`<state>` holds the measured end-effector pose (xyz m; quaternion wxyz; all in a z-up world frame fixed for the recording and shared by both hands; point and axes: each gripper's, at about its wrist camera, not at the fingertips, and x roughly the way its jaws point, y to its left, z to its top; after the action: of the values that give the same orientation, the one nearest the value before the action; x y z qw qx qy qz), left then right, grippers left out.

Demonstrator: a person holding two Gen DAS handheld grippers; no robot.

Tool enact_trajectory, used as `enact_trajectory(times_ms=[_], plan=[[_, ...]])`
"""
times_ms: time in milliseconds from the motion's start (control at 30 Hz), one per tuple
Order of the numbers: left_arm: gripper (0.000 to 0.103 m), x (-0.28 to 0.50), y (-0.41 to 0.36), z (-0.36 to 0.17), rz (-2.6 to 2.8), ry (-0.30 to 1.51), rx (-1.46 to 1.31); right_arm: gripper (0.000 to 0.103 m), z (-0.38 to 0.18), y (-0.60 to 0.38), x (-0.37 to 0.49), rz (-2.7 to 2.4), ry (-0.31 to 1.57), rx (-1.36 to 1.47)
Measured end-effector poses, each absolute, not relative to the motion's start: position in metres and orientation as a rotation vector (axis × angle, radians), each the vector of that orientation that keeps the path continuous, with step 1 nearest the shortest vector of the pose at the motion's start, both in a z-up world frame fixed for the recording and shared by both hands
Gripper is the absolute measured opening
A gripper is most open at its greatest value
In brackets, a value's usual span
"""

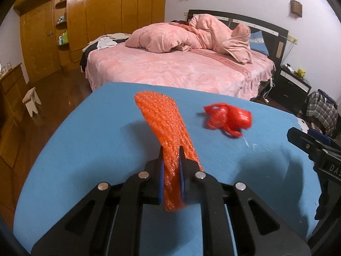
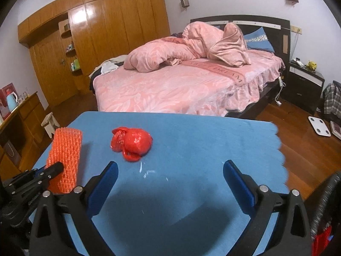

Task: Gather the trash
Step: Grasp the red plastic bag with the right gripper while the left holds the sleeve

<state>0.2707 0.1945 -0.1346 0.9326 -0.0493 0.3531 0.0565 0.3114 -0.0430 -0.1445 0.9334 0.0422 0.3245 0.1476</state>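
Fingers (image 1: 181,157) of the left gripper (image 1: 171,155) are clamped on an orange foam net (image 1: 164,123), which rises tilted off the blue surface (image 1: 85,149) on its left side; from the right wrist the net (image 2: 65,153) shows at far left. To its right a crumpled red bag (image 2: 132,144) lies on the surface (image 2: 202,145), apart from the net. Further right, the right gripper (image 2: 170,170) hangs over the surface, its fingers (image 2: 234,177) wide apart with nothing between them. Behind stands a pink bed (image 2: 170,85).
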Motion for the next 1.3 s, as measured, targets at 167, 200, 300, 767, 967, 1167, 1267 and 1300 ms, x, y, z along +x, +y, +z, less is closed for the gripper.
enact_trajectory(times_ms=[167,200,300,767,967,1167,1267,1300], plan=[[0.010,0.289,0.206,-0.140,0.136,0.725,-0.096,0.097,-0.147,-0.018,0.340,0.335,0.684,0.079],[0.010,0.292,0.209,-0.140,0.142,0.725,-0.092,0.097,-0.147,-0.013,0.346,0.341,0.688,0.070],[0.010,0.298,0.216,-0.142,0.155,0.722,-0.089,0.097,-0.152,0.004,0.358,0.362,0.704,0.042],[0.010,0.309,0.236,-0.151,0.205,0.733,-0.136,0.042,-0.178,0.033,0.385,0.447,0.810,0.016],[0.010,0.310,0.234,-0.152,0.203,0.740,-0.119,0.039,-0.176,0.037,0.377,0.465,0.793,0.011],[0.010,0.309,0.232,-0.152,0.200,0.740,-0.107,0.039,-0.170,0.029,0.365,0.450,0.781,0.043],[0.010,0.307,0.229,-0.149,0.192,0.728,-0.089,0.039,-0.164,0.021,0.358,0.441,0.775,0.068],[0.010,0.307,0.229,-0.148,0.188,0.725,-0.091,0.039,-0.162,0.019,0.357,0.439,0.772,0.073]])
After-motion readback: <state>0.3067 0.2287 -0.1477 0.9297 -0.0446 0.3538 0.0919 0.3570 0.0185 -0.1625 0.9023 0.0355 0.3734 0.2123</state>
